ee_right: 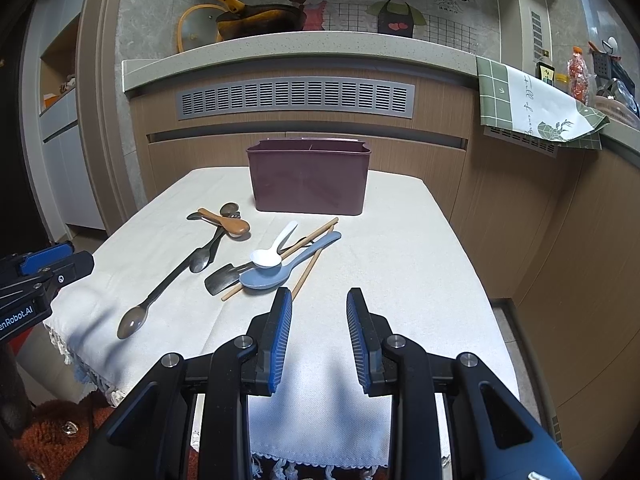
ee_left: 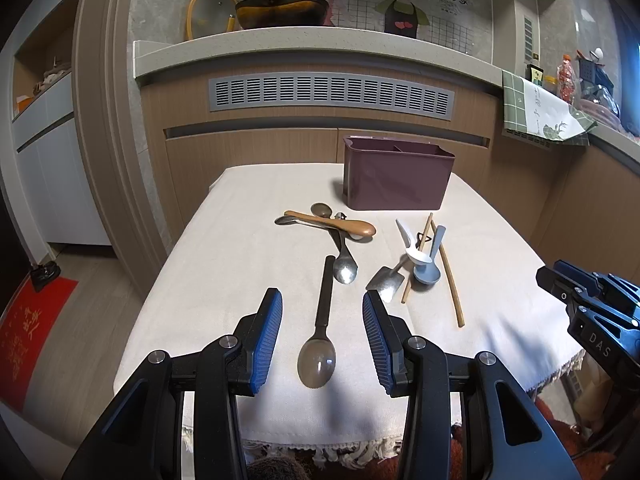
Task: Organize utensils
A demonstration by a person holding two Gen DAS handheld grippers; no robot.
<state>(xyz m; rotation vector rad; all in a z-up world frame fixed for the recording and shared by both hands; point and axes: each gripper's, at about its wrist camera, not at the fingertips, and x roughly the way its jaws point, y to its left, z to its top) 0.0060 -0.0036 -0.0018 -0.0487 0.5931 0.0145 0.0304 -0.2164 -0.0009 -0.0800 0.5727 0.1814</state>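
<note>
A maroon utensil holder (ee_left: pixel 398 178) (ee_right: pixel 309 178) stands at the far side of the cloth-covered table (ee_left: pixel 224 264) (ee_right: pixel 400 264). In front of it lie a wooden spoon (ee_left: pixel 336 223) (ee_right: pixel 228 221), metal spoons (ee_left: pixel 345 268) (ee_right: pixel 200 259), a long dark spoon (ee_left: pixel 320 332) (ee_right: pixel 149 304), a white spoon (ee_left: pixel 416 254) (ee_right: pixel 272 250), a blue spoon (ee_left: pixel 430 266) (ee_right: pixel 288 266), a small metal spade (ee_left: pixel 386 282) (ee_right: pixel 221 276) and chopsticks (ee_left: pixel 450 280) (ee_right: pixel 316 258). My left gripper (ee_left: pixel 322 300) is open above the long dark spoon. My right gripper (ee_right: pixel 319 298) is open, nothing between its fingers, just short of the blue spoon.
A kitchen counter (ee_left: pixel 304 46) with a yellow-handled pan (ee_left: pixel 276 10) runs behind the table. A green checked towel (ee_right: pixel 532 104) hangs over the counter at right, beside bottles and a dish rack. A red mat (ee_left: pixel 28 332) lies on the floor at left.
</note>
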